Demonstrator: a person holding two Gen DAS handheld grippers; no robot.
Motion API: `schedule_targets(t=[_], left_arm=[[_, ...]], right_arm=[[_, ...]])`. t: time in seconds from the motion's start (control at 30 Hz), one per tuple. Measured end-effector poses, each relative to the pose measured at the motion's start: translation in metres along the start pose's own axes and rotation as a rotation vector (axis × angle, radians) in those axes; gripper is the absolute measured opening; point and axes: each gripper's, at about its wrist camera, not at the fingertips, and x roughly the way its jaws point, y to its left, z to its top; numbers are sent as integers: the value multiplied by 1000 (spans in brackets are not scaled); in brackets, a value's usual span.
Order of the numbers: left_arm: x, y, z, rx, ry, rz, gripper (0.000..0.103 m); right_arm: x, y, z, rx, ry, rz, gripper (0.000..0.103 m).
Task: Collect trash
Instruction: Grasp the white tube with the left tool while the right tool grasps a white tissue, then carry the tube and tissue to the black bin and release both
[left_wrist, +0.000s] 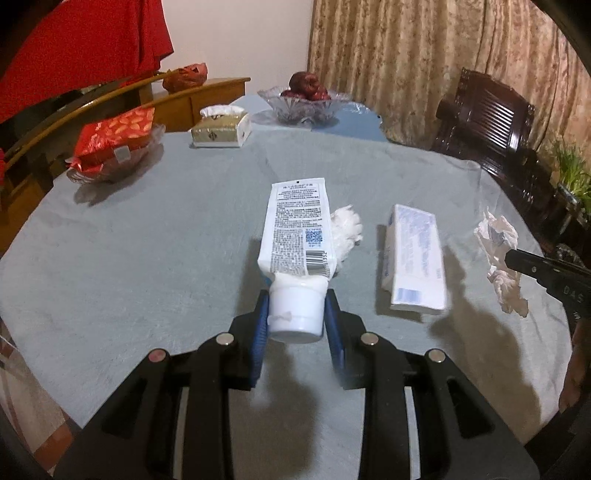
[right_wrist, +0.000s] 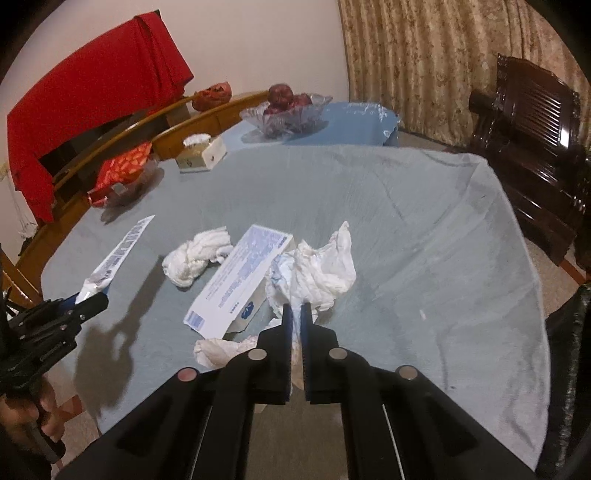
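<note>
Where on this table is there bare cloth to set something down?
Bare cloth lies left of the tube, between it and the red packet dish, and in the right wrist view right of the crumpled tissue out to the tablecloth edge. The middle is crowded: box, tissue wad.

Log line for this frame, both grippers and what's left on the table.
left gripper: shut on tube | right gripper: shut on tissue | table: carton, tissue wad

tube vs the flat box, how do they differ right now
The tube is clamped by its cap in the left tool and lifted; the flat box lies untouched on the table. The tube tapers to a round cap; the box is rectangular. Both are white with printed text.
</note>
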Motion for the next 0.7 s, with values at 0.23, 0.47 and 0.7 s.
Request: schedule_targets(t=[0.23, 0.47, 0.7], left_arm=[[-29, -35, 2, 45, -20, -28, 28], [-60, -91, 8, 99, -53, -83, 28], [-83, -161, 9, 160, -78, -171, 28]], right_arm=[[-44, -13, 1, 4, -51, -22, 5], [-97, -42, -8, 24, -105, -75, 5], [-149, -93, -25, 81, -146, -151, 5]])
